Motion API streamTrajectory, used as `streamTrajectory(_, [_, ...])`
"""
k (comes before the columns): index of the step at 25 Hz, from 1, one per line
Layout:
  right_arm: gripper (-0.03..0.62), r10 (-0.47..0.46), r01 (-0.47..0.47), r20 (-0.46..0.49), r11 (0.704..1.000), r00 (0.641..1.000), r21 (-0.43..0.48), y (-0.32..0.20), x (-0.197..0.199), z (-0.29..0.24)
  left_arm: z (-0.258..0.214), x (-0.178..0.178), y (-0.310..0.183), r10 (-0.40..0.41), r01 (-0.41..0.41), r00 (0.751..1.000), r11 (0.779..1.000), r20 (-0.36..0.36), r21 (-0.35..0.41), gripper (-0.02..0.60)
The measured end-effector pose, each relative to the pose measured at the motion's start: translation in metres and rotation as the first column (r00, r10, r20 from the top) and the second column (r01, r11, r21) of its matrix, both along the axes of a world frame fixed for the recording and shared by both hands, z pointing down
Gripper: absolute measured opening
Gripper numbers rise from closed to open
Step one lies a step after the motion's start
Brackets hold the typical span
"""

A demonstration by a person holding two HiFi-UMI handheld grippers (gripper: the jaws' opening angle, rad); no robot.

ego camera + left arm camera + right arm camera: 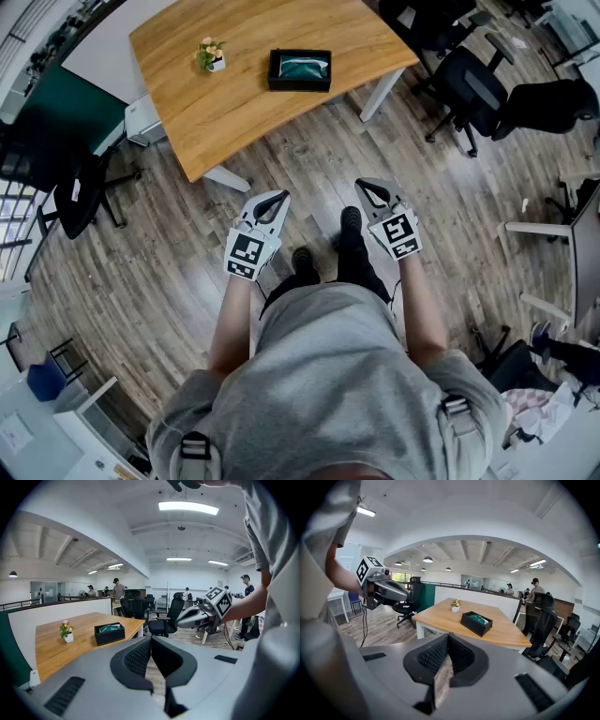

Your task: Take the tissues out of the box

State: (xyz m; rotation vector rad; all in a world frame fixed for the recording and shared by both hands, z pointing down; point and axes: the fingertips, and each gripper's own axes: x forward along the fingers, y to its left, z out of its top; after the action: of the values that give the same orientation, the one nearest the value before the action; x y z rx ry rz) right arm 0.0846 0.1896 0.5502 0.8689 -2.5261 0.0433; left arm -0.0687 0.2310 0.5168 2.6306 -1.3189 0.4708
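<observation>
On the wooden bench (pixel 187 112), toward its left edge in the head view, stands a small potted plant (pixel 211 54). Just to its right, about mid-bench, lies the black box (pixel 300 82) with the teal tissues (pixel 302 67) showing in its open top. None has been drawn out yet.

The person stands on the plank floor (pixel 141 244), well apart from the bench's near edge, with both tools held out in front. The left tool (pixel 278 196) is clenched on nothing: its own view shows the ribbed pads meeting, with only floor behind them. The right tool (pixel 362 184) is likewise closed and empty (the pads meet at the tips). Office chairs (pixel 473 89) crowd the right of the room.

Judging from this, the walk-up and reach come next, and several things could go wrong:
- Arriving with the pads shut would only push the tissues deeper.
- The box looks light, so it may lift or slide with the sheet unless the other tool steadies its wall.
- A deep pinch could drag out a wad, and a shallow one could tear the sheet.
- A wide swing on the left could tip the plant.
</observation>
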Motion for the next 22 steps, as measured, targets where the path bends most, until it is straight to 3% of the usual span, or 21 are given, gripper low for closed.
streamTrajectory(11, [0.003,0.026,-0.025,-0.037,0.999,0.999,0.029,0.061,0.004,-0.002,-0.015,-0.007,0.044,0.047,-0.048,0.999,0.997,0.022,0.054,0.021])
streamTrajectory(22, [0.009,0.047,-0.046,-0.02,0.997,0.999,0.064,0.065,0.007,-0.016,-0.029,-0.014,0.058,0.053,-0.055,0.998,0.996,0.023,0.064,0.021])
